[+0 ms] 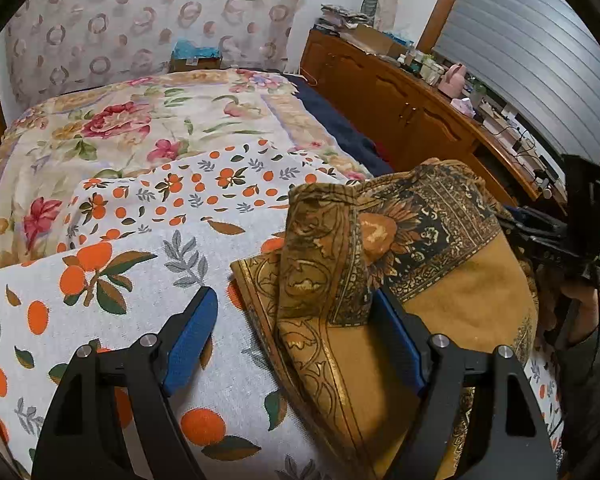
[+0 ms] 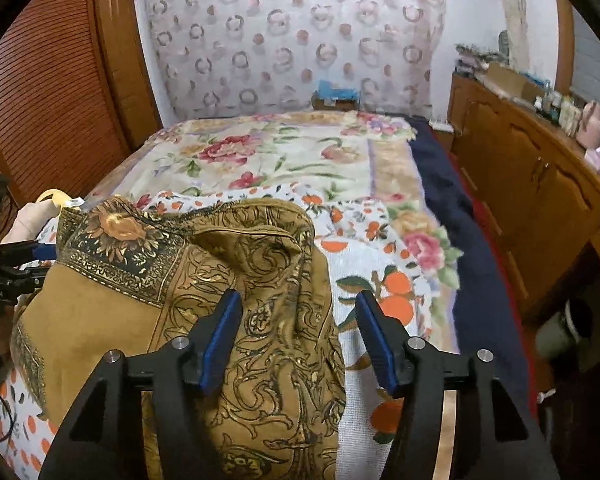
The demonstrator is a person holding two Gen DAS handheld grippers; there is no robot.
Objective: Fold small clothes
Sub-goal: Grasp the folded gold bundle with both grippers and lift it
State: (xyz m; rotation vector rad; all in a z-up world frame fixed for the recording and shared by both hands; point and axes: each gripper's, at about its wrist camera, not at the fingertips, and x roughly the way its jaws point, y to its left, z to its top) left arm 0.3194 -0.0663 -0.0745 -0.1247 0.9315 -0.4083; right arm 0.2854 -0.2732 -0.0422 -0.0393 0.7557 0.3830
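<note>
A brown and gold patterned garment [image 1: 432,296] lies rumpled on an orange-print cloth [image 1: 112,280] on the bed; it also shows in the right wrist view [image 2: 204,280]. My left gripper [image 1: 296,312] is open, its jaws wide apart astride the garment's raised left fold. My right gripper [image 2: 296,312] is open, its left finger over the garment's right part, its right finger over the orange-print cloth [image 2: 384,280]. The right gripper also shows in the left wrist view [image 1: 548,236], at the garment's far right edge.
The bed carries a floral blanket [image 1: 140,120] and a dark blue cover [image 2: 460,216] along its right side. A wooden cabinet [image 2: 532,184] with clutter on top runs along the right. A wooden louvred door [image 2: 52,92] stands at the left.
</note>
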